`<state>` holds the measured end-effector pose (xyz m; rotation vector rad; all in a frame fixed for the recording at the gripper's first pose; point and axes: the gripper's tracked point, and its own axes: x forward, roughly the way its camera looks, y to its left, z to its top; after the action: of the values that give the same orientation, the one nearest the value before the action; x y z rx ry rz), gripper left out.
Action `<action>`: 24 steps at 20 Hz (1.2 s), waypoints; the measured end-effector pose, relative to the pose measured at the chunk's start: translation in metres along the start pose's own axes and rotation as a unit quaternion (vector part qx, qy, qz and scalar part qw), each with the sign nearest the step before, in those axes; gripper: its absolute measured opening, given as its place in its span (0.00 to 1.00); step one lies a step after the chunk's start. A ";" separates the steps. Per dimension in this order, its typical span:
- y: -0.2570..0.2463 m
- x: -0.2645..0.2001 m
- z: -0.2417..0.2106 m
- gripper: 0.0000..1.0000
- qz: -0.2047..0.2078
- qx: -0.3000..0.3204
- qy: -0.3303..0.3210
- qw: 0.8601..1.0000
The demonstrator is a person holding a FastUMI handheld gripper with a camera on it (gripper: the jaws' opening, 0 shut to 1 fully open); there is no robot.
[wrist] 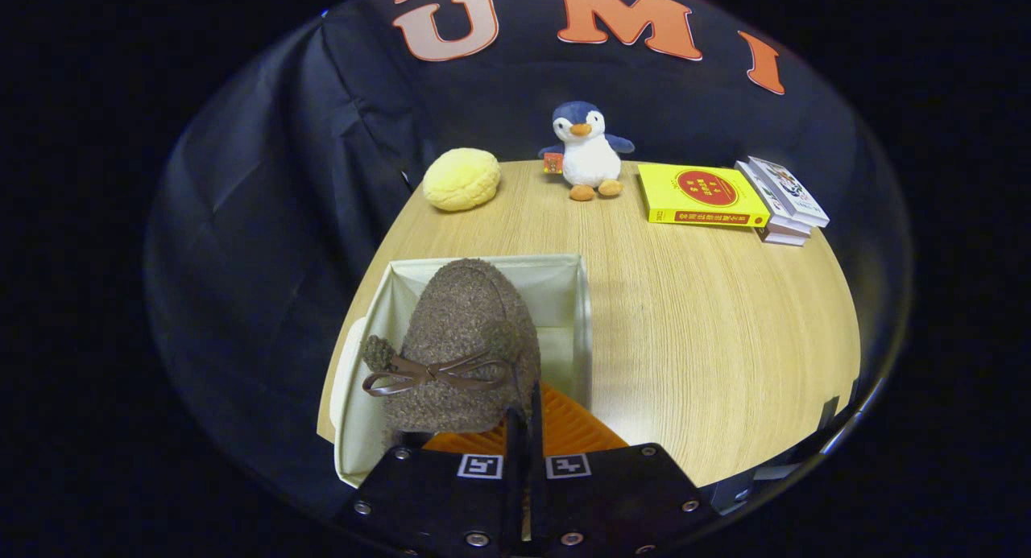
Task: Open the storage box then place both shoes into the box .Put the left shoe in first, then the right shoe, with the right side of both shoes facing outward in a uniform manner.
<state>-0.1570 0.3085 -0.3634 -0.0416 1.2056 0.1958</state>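
A fuzzy brown shoe (463, 332) with a thin brown bow hangs toe-forward over the open cream fabric storage box (564, 262). It covers most of the box's inside. My gripper (523, 429) is shut, its two fingers pressed close together on the shoe's rear edge. An orange ribbed sole (573, 429) shows just right of the fingers, low against the box's right wall. I cannot tell whether that sole belongs to the held shoe or to a second one. The box's pale lid flap (345, 365) hangs down outside its left wall.
The box stands near the left front of a round wooden table (709, 341). At the far side sit a yellow bun-shaped plush (461, 179), a penguin plush (588, 151), a yellow book (701, 196) and a small stack of books (785, 200).
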 end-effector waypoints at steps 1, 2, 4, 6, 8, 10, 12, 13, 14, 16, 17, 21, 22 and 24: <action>-0.001 0.005 -0.001 0.06 -0.008 -0.004 0.002 1.000; -0.003 0.010 -0.003 0.07 -0.017 -0.007 0.005 1.000; -0.006 0.017 -0.013 0.08 -0.030 -0.006 0.021 0.999; 0.000 0.021 -0.016 0.10 -0.025 -0.005 0.029 0.999; 0.004 0.018 -0.016 0.16 -0.013 -0.007 0.032 0.999; 0.004 0.014 -0.019 0.20 -0.005 -0.005 0.037 0.999; 0.009 0.005 -0.020 0.24 0.015 -0.003 0.038 0.999; 0.010 -0.002 -0.015 0.25 0.028 -0.005 0.031 0.999; 0.010 -0.011 -0.008 0.27 0.039 -0.008 0.019 0.999; 0.005 -0.031 0.010 0.32 0.055 -0.016 -0.017 0.998; -0.001 -0.040 0.019 0.35 0.063 -0.018 -0.038 0.997; -0.039 -0.080 0.061 0.53 0.070 -0.027 -0.126 0.989; -0.050 -0.090 0.071 0.57 0.072 -0.027 -0.151 0.986; -0.076 -0.109 0.090 0.63 0.072 -0.022 -0.199 0.977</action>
<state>-0.0979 0.2325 -0.2354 0.0444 0.8050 0.3414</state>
